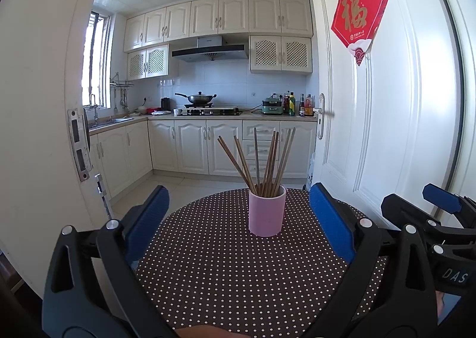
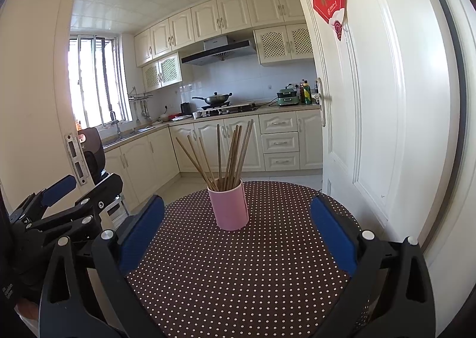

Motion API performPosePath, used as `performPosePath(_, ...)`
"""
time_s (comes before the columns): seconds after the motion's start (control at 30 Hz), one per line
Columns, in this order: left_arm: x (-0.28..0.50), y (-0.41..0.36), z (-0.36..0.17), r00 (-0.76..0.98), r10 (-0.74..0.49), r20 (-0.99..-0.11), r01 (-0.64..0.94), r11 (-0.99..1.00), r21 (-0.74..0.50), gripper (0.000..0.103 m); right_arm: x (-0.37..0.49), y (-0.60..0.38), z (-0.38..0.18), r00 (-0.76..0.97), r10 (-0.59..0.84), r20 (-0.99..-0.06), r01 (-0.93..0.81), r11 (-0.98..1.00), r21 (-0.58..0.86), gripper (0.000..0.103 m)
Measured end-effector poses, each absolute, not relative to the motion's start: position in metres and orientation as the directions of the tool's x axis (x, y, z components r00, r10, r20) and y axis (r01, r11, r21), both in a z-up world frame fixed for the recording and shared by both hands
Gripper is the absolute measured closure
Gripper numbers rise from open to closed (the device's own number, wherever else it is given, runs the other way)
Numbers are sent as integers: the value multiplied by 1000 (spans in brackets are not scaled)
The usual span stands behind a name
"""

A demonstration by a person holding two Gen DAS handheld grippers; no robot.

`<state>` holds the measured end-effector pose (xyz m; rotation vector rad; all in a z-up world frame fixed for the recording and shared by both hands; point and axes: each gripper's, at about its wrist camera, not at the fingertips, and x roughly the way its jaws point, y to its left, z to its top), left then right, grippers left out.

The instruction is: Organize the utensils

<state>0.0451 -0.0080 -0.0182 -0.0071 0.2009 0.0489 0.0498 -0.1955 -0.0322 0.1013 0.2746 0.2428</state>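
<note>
While both grippers hover over the dotted surface [image 1: 238, 278], the letters "DAS" show on the right gripper's [image 2: 238, 225] body at the left wrist view's edge. A red door hanging [image 1: 358, 18] bears a gold character. The left gripper [image 1: 238, 213] has its jaws spread wide, holding nothing, as does the right. Ahead, centred between each pair, stands a pink cup [image 1: 267, 211] of upright chopsticks [image 1: 261, 156].

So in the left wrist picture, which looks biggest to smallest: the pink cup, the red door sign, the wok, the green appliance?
1. Red door sign
2. Pink cup, though it is nearer the camera, so unsure
3. Wok
4. Green appliance, close to the wok
</note>
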Motion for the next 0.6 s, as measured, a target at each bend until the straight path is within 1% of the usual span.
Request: performPosePath(0.6,42,-8,-20,978,53,-204,-53,999,6,9,50,-198,-34,932,253,-260,-225,965,133,8)
